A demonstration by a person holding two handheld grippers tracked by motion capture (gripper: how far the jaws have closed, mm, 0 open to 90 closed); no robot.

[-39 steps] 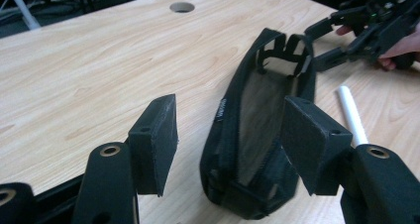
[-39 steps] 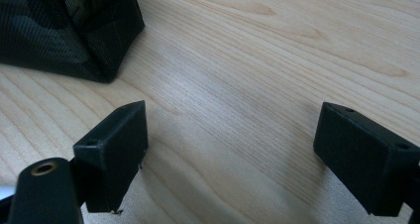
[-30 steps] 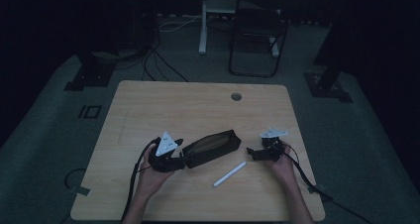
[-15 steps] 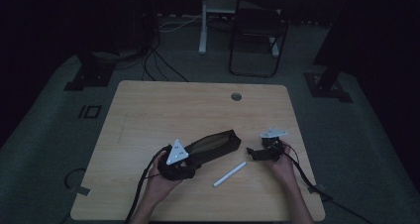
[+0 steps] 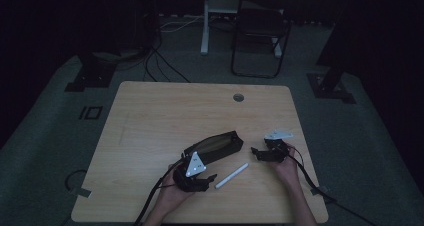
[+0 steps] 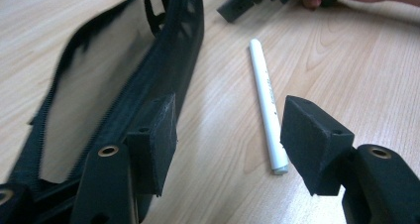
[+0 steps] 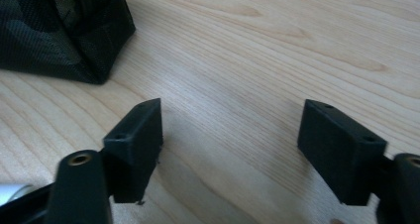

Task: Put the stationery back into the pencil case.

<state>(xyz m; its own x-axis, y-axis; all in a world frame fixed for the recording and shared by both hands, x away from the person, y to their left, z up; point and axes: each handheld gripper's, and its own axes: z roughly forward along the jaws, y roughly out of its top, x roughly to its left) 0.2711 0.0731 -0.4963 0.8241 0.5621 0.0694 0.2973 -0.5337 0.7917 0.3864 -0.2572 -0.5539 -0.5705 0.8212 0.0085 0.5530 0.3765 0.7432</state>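
1. Looking down from the high view, we see a big wooden table [image 5: 165,116] in a dark room, with a small round hole [image 5: 238,97] near its far edge.
2. We see a dark chair [image 5: 260,36] on the floor well behind the table, and black cables [image 5: 160,66] on the floor to its left.
3. We see a long black pouch [image 5: 215,147] lying on the table near the front, between the two grippers. Its zip is open along the top, and in the left gripper view the pouch [image 6: 124,85] shows a pale inside.
4. We see the left gripper [image 5: 197,178] low on the table, just in front of the near end of the pouch, held by the left hand [image 5: 170,196]. It has a grey three-cornered plate on top. Its jaws are wide apart with nothing between them. In the left gripper view one jaw sits right by the pouch's side and the other is past the near end of the pen.
5. We see the right gripper [image 5: 265,153] to the right of the pouch, held by the right hand [image 5: 287,166]. Its jaws are wide apart too, over bare wood, near a corner of the pouch [image 7: 64,30].
6. We see a white pen [image 5: 231,175] lying flat on the table, just beside the pouch and between the two grippers. In the left gripper view the pen [image 6: 267,105] points away from us.
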